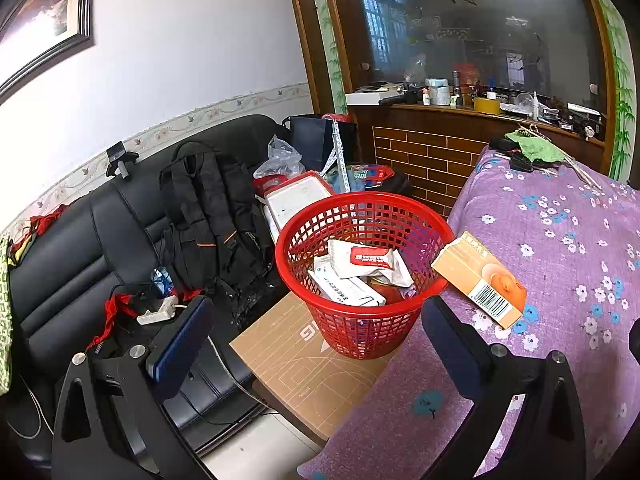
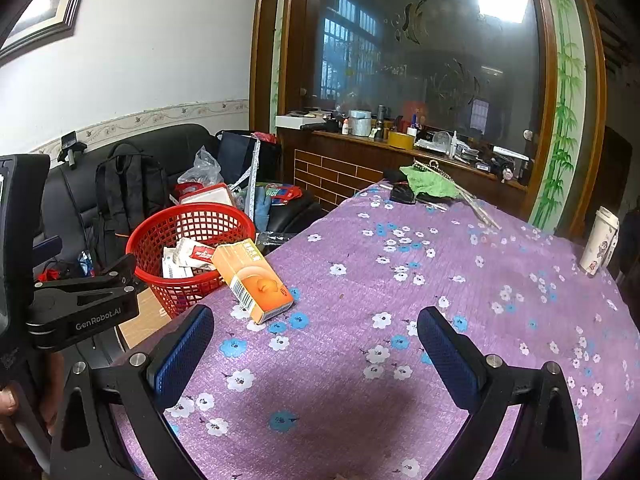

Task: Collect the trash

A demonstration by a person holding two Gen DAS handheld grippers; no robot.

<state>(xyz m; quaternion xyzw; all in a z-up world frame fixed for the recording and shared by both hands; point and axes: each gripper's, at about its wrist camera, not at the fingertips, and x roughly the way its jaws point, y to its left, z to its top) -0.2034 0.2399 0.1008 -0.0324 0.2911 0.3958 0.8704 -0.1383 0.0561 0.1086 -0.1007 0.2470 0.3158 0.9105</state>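
A red mesh basket [image 1: 368,320] [image 2: 176,224] stands on a cardboard box beside the table's left edge, holding white wipe packets [image 1: 370,260] and other wrappers. An orange carton [image 1: 478,278] [image 2: 252,274] lies on the purple flowered tablecloth [image 2: 400,300] at the table's corner, partly overhanging the basket. My left gripper [image 1: 316,334] is open and empty, hovering just before the basket. My right gripper [image 2: 316,346] is open and empty above the cloth, the carton a short way ahead on its left. The left gripper's body [image 2: 84,308] shows in the right wrist view.
A black sofa [image 1: 80,248] at left carries a black backpack [image 1: 212,216], cables, a power strip and bags. A flat cardboard box [image 1: 304,364] lies under the basket. A green cloth [image 2: 430,184] and sticks lie at the table's far end, a paper cup [image 2: 600,240] at right. A cluttered counter runs behind.
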